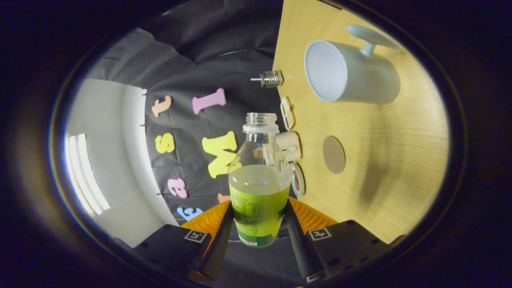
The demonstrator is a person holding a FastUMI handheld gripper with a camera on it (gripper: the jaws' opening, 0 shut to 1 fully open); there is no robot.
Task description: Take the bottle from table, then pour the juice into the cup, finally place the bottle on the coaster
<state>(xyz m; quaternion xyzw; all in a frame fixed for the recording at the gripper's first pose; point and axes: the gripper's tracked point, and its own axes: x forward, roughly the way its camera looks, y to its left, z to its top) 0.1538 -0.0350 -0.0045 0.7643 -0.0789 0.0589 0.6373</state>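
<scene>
— Bottle [259, 188] first: where is it?

— Clamped in the tool [259, 226]. Both fingers [219, 236] press against its lower sides, over the green label. The cap is off, the neck open, and yellow-green juice fills about the lower half.

— And the view looks turned?

— Yes, rolled over sideways, so the bench [384, 160] stands like a wall beside the bottle and the juice surface lies level across the bottle's width.

— Cup?

— A white cup [348, 74] with a handle sits on the bench, well beyond the fingers, its open mouth facing the camera. Inside looks bare, though the glare makes that hard to swear to.

— Coaster?

— A round brown coaster [334, 154] lies flat on the bench, nearer than the cup and apart from it.

— Anything else?

— Along the bench's far edge, by the black cloth: a small clear ribbed jar [271, 79], a little white box [289, 146] just behind the bottle's shoulder, and two flat round pieces [287, 113] I cannot make out.
</scene>
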